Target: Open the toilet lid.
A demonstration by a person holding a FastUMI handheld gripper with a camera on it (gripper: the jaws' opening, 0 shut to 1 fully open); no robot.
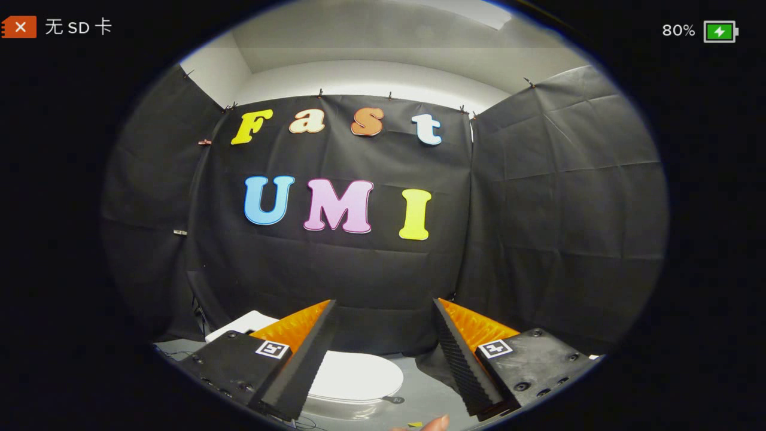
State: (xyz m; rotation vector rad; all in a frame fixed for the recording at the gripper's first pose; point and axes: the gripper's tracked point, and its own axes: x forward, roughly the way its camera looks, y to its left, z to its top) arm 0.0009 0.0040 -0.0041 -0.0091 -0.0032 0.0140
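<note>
A white toilet with its lid (358,377) lying flat and closed sits low on the floor, below and between my fingers. Its white tank (242,325) shows just left of the left finger. My gripper (384,306) hangs above the toilet, open, with a wide gap and nothing between the fingers. The left finger (308,359) covers the lid's left side. Most of the toilet's body is hidden.
Black cloth walls close the booth on the back and both sides, with a white wall and ceiling above. The grey floor (419,395) shows around the toilet. A fingertip of a person (434,424) pokes in below the fingers.
</note>
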